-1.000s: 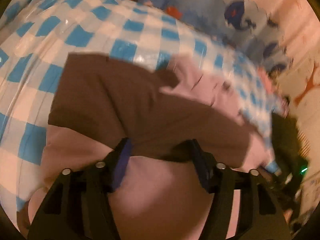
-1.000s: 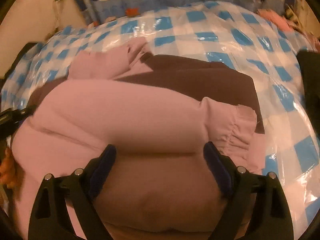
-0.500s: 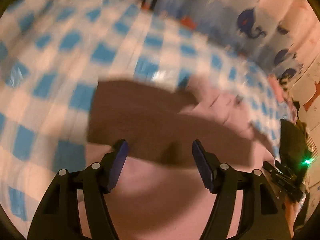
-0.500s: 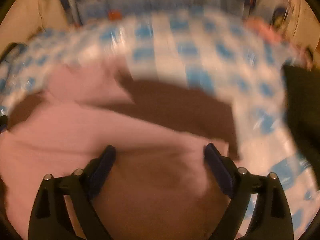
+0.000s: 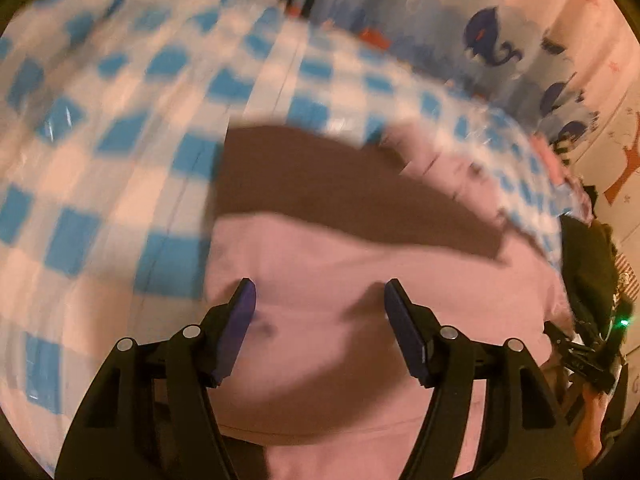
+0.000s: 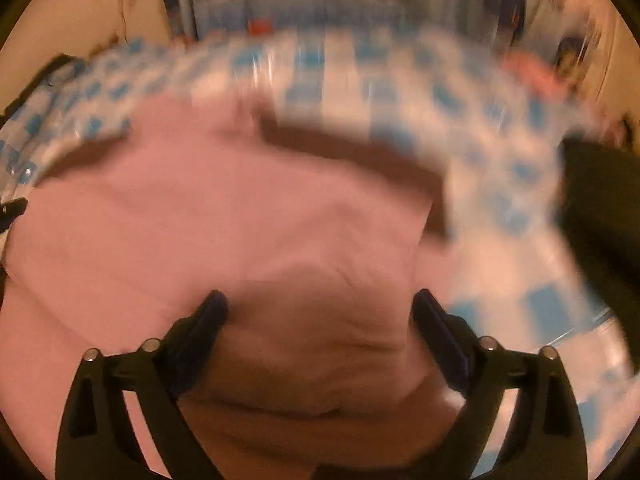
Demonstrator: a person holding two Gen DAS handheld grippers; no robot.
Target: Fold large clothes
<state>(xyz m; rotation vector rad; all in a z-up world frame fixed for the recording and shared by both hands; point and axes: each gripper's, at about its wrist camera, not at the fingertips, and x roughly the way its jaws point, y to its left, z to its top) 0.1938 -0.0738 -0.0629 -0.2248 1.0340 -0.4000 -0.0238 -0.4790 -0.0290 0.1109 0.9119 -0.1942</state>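
Observation:
A large pink garment with a brown panel lies folded on the blue-and-white checked cover. My left gripper hovers over the pink cloth, jaws apart, with nothing pinched between its pads. In the right wrist view the same pink garment fills the middle, and the brown panel shows along its far edge. My right gripper is over the garment's right end. Its jaws are opening, the cloth lies under them and the pads do not press on it. Both views are blurred by motion.
A whale-print fabric hangs behind the checked cover. A dark heap of clothing lies to the right of the garment, also seen as the dark heap. A pink item sits at the far right. Bare checked cover extends left.
The left gripper has drawn back from the brown panel's edge onto the pink cloth. The right jaws have spread wider, and the pink cuff by the right finger is gone from sight.

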